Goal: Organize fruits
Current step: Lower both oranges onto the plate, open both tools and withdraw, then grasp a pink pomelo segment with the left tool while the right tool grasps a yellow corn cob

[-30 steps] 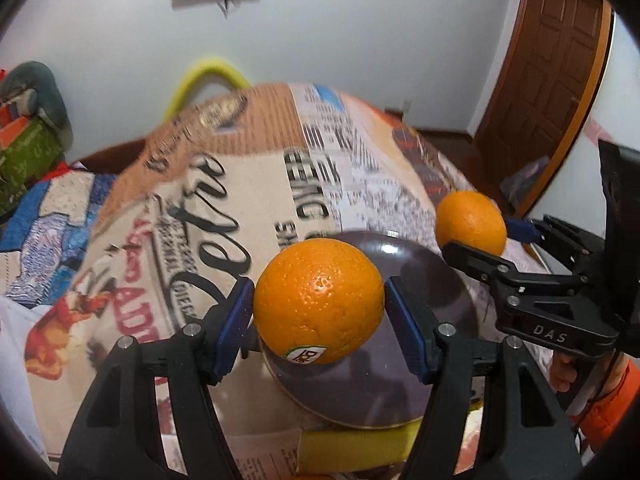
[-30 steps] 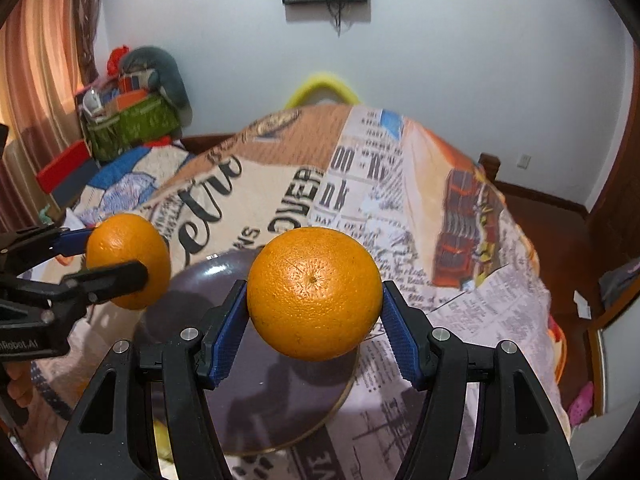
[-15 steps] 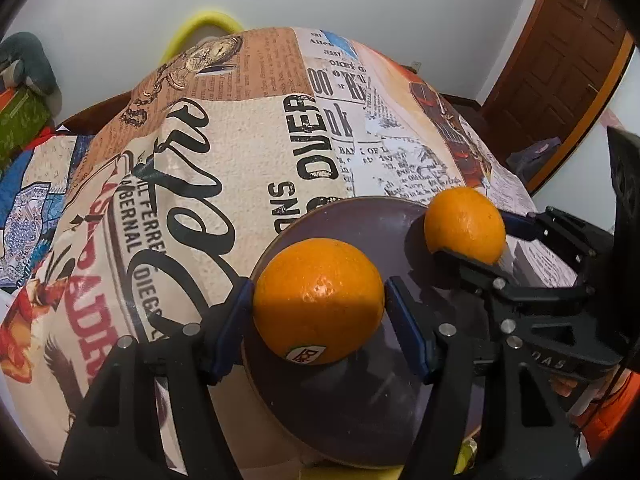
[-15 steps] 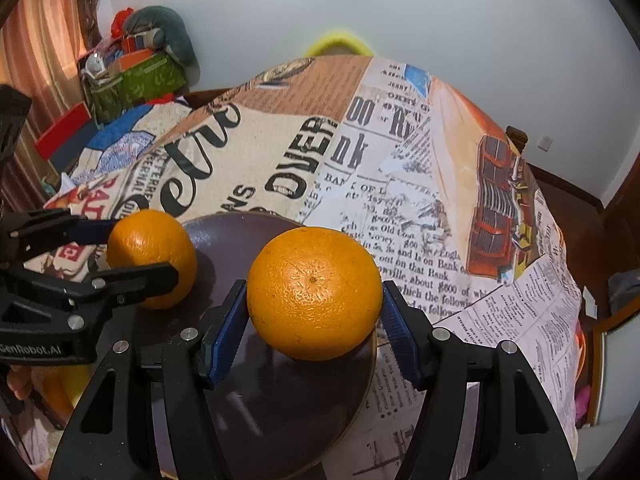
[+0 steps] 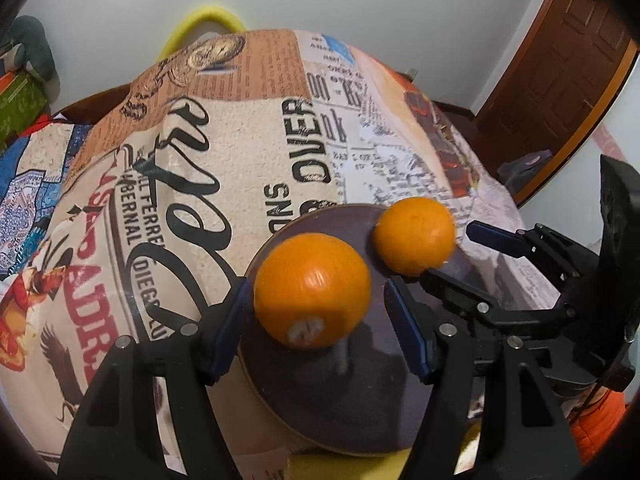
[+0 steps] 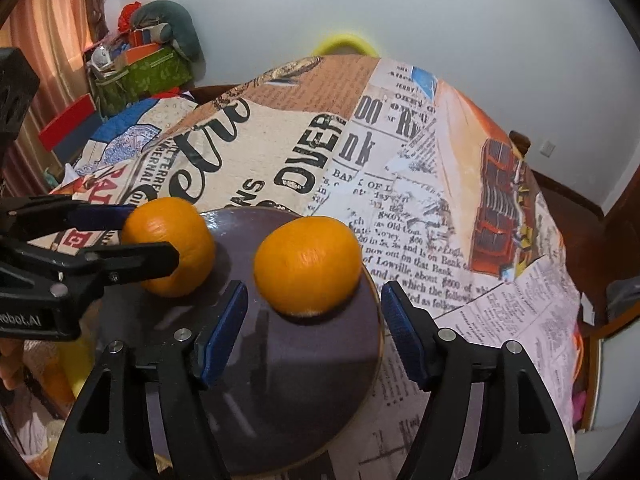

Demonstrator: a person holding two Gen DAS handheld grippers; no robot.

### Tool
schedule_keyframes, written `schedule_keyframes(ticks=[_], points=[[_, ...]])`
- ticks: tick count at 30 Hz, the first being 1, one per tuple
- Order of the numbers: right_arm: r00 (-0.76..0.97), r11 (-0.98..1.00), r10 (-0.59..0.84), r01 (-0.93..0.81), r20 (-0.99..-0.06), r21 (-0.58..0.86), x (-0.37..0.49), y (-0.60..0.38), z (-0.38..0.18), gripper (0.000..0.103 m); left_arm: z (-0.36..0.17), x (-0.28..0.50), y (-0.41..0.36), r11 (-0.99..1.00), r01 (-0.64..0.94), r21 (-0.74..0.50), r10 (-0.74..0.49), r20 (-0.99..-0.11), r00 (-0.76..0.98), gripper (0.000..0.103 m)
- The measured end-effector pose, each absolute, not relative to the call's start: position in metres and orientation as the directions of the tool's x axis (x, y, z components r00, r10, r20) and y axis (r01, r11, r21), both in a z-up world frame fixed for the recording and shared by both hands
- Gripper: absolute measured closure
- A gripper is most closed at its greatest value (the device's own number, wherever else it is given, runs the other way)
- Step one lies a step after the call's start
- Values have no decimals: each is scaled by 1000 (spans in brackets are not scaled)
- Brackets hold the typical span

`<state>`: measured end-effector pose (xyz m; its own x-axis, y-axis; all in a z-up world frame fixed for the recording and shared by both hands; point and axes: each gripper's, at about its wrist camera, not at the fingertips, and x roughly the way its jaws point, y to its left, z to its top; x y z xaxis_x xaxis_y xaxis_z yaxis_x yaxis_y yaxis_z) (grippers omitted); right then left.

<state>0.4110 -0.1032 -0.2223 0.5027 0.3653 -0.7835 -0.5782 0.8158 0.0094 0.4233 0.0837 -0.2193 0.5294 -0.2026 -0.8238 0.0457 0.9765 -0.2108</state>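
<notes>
Orange fruit is what matters here: two oranges sit on the dark round plate (image 6: 280, 400), and both tools have let go. The left tool (image 5: 318, 320) stands wide around the stickered orange (image 5: 312, 290), its blue pads clear of the peel on the right side and close on the left. The right tool (image 6: 314, 320) is also spread wide, with the second orange (image 6: 308, 266) resting just beyond its pads near the plate's far right rim. Judging by this, the step is release and retreat. Draw each tool straight back and slightly up, so no pad nudges a round fruit into rolling off onto the newspaper-print tablecloth (image 6: 400, 160) covering the surface.
</notes>
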Motion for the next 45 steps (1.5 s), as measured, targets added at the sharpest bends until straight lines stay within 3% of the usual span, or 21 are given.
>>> schedule_keyframes(ticks=[17, 22, 33, 45], points=[[564, 820, 407, -572, -719, 15, 340, -135, -168, 37, -149, 340, 71, 993, 67, -98, -118, -752, 649, 36], [582, 822, 415, -569, -700, 14, 312, -146, -158, 29, -139, 307, 70, 994, 64, -87, -108, -738, 666, 36], [578, 822, 433, -567, -692, 41, 250, -160, -160, 29, -155, 242, 64, 996, 52, -70, -87, -760, 644, 36], [448, 783, 483, -606, -752, 142, 211, -114, -208, 29, -177, 185, 76, 996, 17, -89, -79, -757, 649, 36]])
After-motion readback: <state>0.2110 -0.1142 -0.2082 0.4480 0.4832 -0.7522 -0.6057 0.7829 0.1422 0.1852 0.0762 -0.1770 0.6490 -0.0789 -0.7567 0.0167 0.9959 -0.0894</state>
